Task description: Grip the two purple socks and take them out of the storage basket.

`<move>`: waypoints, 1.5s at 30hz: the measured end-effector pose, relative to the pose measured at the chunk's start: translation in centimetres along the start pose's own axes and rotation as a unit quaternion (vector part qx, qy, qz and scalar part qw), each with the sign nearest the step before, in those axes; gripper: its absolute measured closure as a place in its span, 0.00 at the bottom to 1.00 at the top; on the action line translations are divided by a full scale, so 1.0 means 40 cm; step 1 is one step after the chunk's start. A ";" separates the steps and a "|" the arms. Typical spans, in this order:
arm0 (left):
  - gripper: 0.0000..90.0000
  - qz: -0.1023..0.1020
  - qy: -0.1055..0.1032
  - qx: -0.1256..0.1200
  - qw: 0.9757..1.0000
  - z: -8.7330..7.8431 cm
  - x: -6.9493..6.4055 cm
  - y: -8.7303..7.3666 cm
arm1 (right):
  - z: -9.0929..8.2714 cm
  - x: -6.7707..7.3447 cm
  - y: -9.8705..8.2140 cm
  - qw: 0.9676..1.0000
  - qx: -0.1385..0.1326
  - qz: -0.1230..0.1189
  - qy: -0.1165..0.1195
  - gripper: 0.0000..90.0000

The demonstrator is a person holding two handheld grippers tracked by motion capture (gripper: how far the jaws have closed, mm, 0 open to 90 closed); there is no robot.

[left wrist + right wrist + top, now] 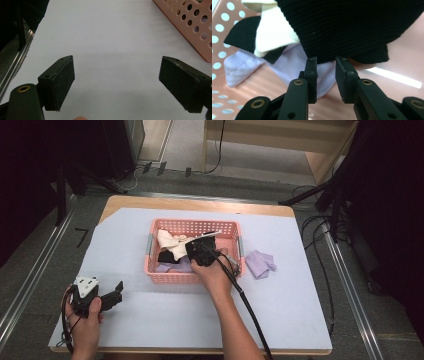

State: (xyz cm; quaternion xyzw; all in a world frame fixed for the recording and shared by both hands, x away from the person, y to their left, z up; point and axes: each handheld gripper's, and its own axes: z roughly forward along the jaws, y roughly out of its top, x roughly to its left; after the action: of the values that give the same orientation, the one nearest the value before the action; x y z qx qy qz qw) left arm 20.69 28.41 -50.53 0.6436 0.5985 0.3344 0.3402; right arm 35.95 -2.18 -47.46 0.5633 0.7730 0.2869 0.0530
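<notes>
Black ribbed knit sock (352, 27) in the pink basket (165, 276), soft and light, seemingly unpinched by the narrowly parted right gripper (325, 65); grab a bunched fold

Basket (192, 226): salmon pink plastic, walls perforated with round holes in regular rows, grey handles at its ends. Inside the basket: cream-white cloth (169, 241), black ribbed knit cloth (352, 27), pale lilac cloth (287, 65) beneath both. Right of the basket: second lilac cloth (261, 263), plain, no pattern. Table (280, 300): pale bluish-white cover, light wood edge. Left gripper (107, 296) and right gripper (325, 72): matte black fingers (311, 75); the left carries a grey three-cornered plate.
</notes>
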 end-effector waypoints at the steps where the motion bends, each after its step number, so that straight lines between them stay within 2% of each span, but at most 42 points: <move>1: 0.16 0.001 0.000 0.001 1.000 0.000 -0.001 0.000 | 0.003 0.000 0.002 1.000 0.006 0.001 0.002 0.79; 6: 0.16 0.001 0.000 0.002 1.000 0.000 -0.001 0.000 | 0.007 0.005 0.009 1.000 0.026 0.008 0.014 0.75; 9: 0.16 0.003 -0.001 0.004 1.000 0.000 0.000 0.001 | 0.016 0.014 0.013 0.999 0.036 -0.001 0.017 0.72; 10: 0.16 0.003 -0.001 0.004 1.000 0.000 0.000 0.001 | 0.023 0.018 0.015 0.999 0.047 -0.006 0.011 0.73; 11: 0.16 0.003 -0.001 0.004 1.000 0.000 -0.001 0.001 | 0.027 0.020 0.019 0.998 0.061 -0.001 0.003 0.75; 13: 0.16 0.000 -0.001 0.004 1.000 0.000 0.000 0.001 | 0.032 0.021 0.022 0.997 0.078 -0.002 -0.006 0.85; 14: 0.16 0.000 -0.001 0.004 1.000 0.000 0.000 0.001 | 0.032 0.021 0.022 0.997 0.078 -0.002 -0.006 0.85; 15: 0.16 0.000 -0.001 0.004 1.000 0.000 0.000 0.001 | 0.032 0.022 0.021 0.997 0.078 -0.006 -0.010 0.90; 16: 0.16 -0.001 -0.002 0.004 1.000 0.000 0.000 0.001 | 0.027 0.021 0.018 0.997 0.073 -0.023 -0.022 0.96; 17: 0.16 -0.001 -0.002 0.003 1.000 0.001 0.001 0.000 | 0.024 0.020 0.016 0.997 0.065 -0.025 -0.023 0.97; 19: 0.16 -0.002 -0.002 0.003 1.000 0.001 0.001 0.000 | 0.009 0.015 0.014 0.999 0.036 -0.015 -0.017 0.97; 20: 0.16 -0.002 -0.002 0.003 1.000 0.001 0.001 0.000 | 0.009 0.015 0.014 0.999 0.036 -0.015 -0.017 0.97; 21: 0.16 -0.002 -0.002 0.003 1.000 0.000 0.002 0.001 | -0.008 0.008 0.014 1.000 0.011 -0.009 -0.006 0.97; 25: 0.16 -0.002 -0.002 0.006 1.000 0.001 0.002 0.001 | -0.070 -0.017 0.012 0.999 -0.051 -0.007 -0.007 0.98; 26: 0.16 -0.002 -0.002 0.006 1.000 0.001 0.002 0.001 | -0.070 -0.017 0.012 0.999 -0.051 -0.007 -0.007 0.98; 27: 0.16 -0.001 -0.001 0.005 1.000 0.001 0.001 0.001 | -0.100 -0.030 0.009 0.997 -0.080 -0.009 -0.006 0.98; 30: 0.16 0.000 0.001 0.005 1.000 0.001 -0.001 0.001 | -0.156 -0.052 0.003 0.992 -0.125 -0.002 -0.012 0.97; 31: 0.16 0.001 0.002 0.005 1.000 0.002 -0.001 0.001 | -0.178 -0.062 0.001 0.989 -0.144 -0.002 -0.013 0.97; 37: 0.16 0.003 0.003 0.006 1.000 0.001 -0.002 0.001 | -0.262 -0.089 -0.007 0.976 -0.216 0.000 -0.009 0.97; 38: 0.16 0.003 0.003 0.006 1.000 0.001 -0.002 0.001 | -0.262 -0.089 -0.007 0.976 -0.216 0.000 -0.009 0.97; 39: 0.16 0.003 0.002 0.006 1.000 0.001 -0.002 0.001 | -0.271 -0.091 -0.008 0.974 -0.226 -0.003 -0.004 0.97; 40: 0.16 0.003 0.002 0.005 1.000 0.002 -0.002 0.001 | -0.285 -0.087 -0.012 0.969 -0.245 -0.014 0.012 0.97; 41: 0.16 0.002 0.001 0.006 1.000 0.002 -0.002 0.001 | -0.286 -0.082 -0.013 0.969 -0.246 -0.014 0.018 0.97; 42: 0.16 0.002 0.001 0.006 1.000 0.002 -0.002 0.001 | -0.283 -0.079 -0.012 0.970 -0.241 -0.017 0.018 0.97; 45: 0.16 0.002 0.001 0.007 1.000 0.002 -0.002 0.001 | -0.239 -0.072 -0.010 0.979 -0.203 -0.026 0.012 0.96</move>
State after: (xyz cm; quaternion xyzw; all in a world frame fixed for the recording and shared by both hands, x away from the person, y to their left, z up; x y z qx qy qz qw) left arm 20.77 28.33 -50.53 0.6471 0.5997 0.3315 0.3342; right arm 32.76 -8.53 -40.41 0.5169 0.7139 0.4430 0.1641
